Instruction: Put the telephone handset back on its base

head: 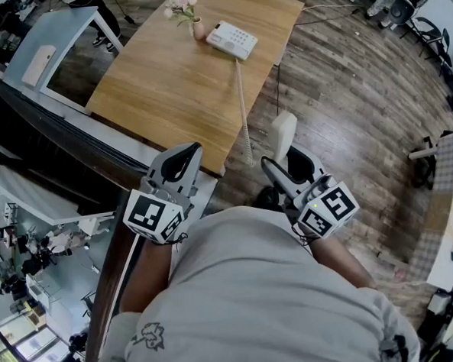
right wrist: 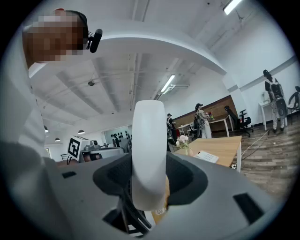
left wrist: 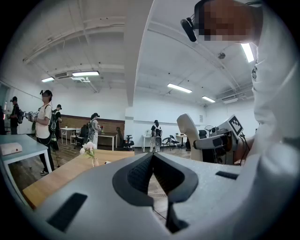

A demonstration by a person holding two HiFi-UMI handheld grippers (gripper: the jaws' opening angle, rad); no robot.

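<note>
The white telephone base sits at the far end of the wooden table, beside a small vase of pink flowers. Its coiled cord runs over the table's near edge toward the white handset. My right gripper is shut on the handset, held upright near my body, away from the table. In the right gripper view the handset stands between the pads, with the base far ahead. My left gripper is shut with nothing in it, its tips meeting.
A light blue table stands to the left of the wooden one. Office chairs are at the far right on the wood floor. Several people stand in the room's background.
</note>
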